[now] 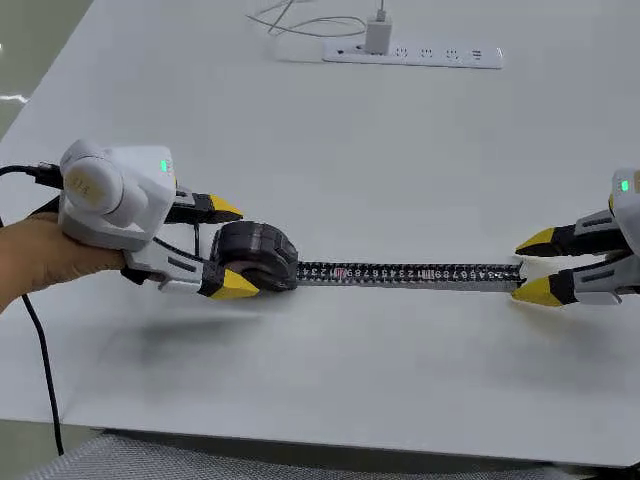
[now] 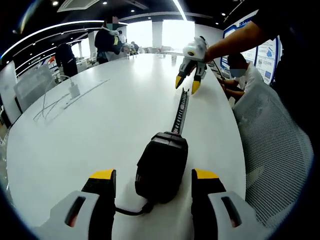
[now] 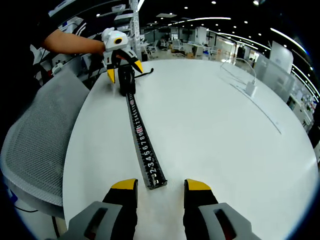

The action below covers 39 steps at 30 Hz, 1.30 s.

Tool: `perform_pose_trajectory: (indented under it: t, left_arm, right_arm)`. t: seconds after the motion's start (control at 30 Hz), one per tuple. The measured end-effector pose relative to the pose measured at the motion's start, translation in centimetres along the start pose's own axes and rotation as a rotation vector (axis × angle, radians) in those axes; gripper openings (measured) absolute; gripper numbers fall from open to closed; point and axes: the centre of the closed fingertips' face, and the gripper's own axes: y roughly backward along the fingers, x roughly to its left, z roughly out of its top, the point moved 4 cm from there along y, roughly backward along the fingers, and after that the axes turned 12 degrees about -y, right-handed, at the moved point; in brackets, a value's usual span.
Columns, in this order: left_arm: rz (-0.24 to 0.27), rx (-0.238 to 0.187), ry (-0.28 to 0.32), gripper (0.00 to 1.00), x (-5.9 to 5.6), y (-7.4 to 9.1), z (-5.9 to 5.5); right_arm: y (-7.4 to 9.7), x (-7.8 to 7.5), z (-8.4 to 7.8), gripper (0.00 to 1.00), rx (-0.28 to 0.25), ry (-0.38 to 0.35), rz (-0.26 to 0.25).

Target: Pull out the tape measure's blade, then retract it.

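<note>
A black tape measure case (image 1: 258,254) lies on the white table (image 1: 330,150). Its blade (image 1: 410,273) is drawn out flat to the right, numbers up. My left gripper (image 1: 237,249) straddles the case with its jaws open; the near finger rests against it, and a gap shows beside the far one. In the left gripper view the case (image 2: 162,165) sits between the fingers (image 2: 102,176). My right gripper (image 1: 537,266) is open, with the blade's tip (image 1: 519,272) lying between its fingertips, ungripped. The blade end (image 3: 155,182) lies just ahead of the right gripper (image 3: 161,184).
A white power strip (image 1: 412,52) with a charger and cable lies at the table's far side. A grey mesh chair (image 3: 35,145) stands at the near edge. A black cable (image 1: 35,330) trails from the left gripper over the table edge. People stand in the background.
</note>
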Motion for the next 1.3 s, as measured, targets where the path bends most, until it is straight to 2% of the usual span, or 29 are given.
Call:
perform_pose_trajectory:
  t: [0.07,0.13,0.27,0.3,0.33,0.4,0.47,0.53,0.6,0.67,0.73,0.8,0.9,1.0,1.07,1.23,1.3]
  left_arm:
    - [0.019,-0.033,0.034,0.61,-0.1,0.3,0.2]
    - [0.045,-0.048,0.062,0.61,-0.2,0.7,0.4]
    - [0.069,-0.068,0.166,0.65,-0.8,1.2,0.5]
    - [0.089,-0.069,0.184,0.68,-0.8,1.3,0.4]
    - [0.102,-0.070,0.205,0.70,-0.9,1.5,0.3]
    - [0.120,-0.074,0.221,0.73,-1.3,1.8,0.3]
    - [0.158,-0.037,0.217,0.75,-1.6,2.1,0.0]
    - [0.170,-0.035,0.218,0.79,-2.1,2.2,0.0]
    - [0.207,-0.004,0.216,0.80,-2.3,2.5,-0.2]
    - [0.245,-0.009,0.246,0.81,-2.4,2.9,-0.2]
    - [0.292,-0.043,0.291,0.84,-2.4,3.2,0.1]
    - [0.333,-0.038,0.310,0.89,-2.4,3.7,0.0]
    - [0.343,-0.022,0.334,0.89,-2.9,4.0,0.0]
    - [0.361,-0.030,0.343,0.89,-3.4,4.4,0.3]
    - [0.382,-0.037,0.349,0.89,-3.8,4.6,0.5]
    - [0.406,0.008,0.366,0.89,-4.8,4.9,0.3]
    - [0.431,-0.017,0.385,0.89,-4.9,5.2,0.7]
  right_arm:
    - [0.2,0.2,0.4,0.34,-0.044,-0.043,-0.019]
    - [0.5,0.2,0.5,0.37,-0.071,-0.078,-0.043]
    - [0.6,1.0,0.5,0.44,-0.103,-0.159,-0.054]
    - [0.6,1.0,0.3,0.48,-0.091,-0.158,-0.080]
    - [0.5,1.5,0.3,0.50,-0.092,-0.158,-0.080]
    - [0.5,2.0,0.1,0.51,-0.096,-0.179,-0.100]
    - [0.5,2.6,0.1,0.55,-0.114,-0.210,-0.105]
    - [0.5,3.1,-0.1,0.56,-0.121,-0.219,-0.111]
    - [0.5,3.6,-0.2,0.59,-0.121,-0.229,-0.137]
    - [0.7,4.0,-0.2,0.61,-0.127,-0.244,-0.159]
    - [1.0,4.4,0.1,0.62,-0.151,-0.273,-0.187]
    - [1.4,4.7,0.3,0.64,-0.165,-0.303,-0.214]
    - [1.8,5.1,0.6,0.65,-0.191,-0.331,-0.241]
    - [1.9,6.0,0.9,0.67,-0.219,-0.366,-0.222]
    - [1.8,6.5,0.8,0.69,-0.220,-0.363,-0.233]
    - [2.0,7.7,0.9,0.71,-0.234,-0.378,-0.257]
    - [2.2,8.3,1.0,0.71,-0.238,-0.371,-0.269]
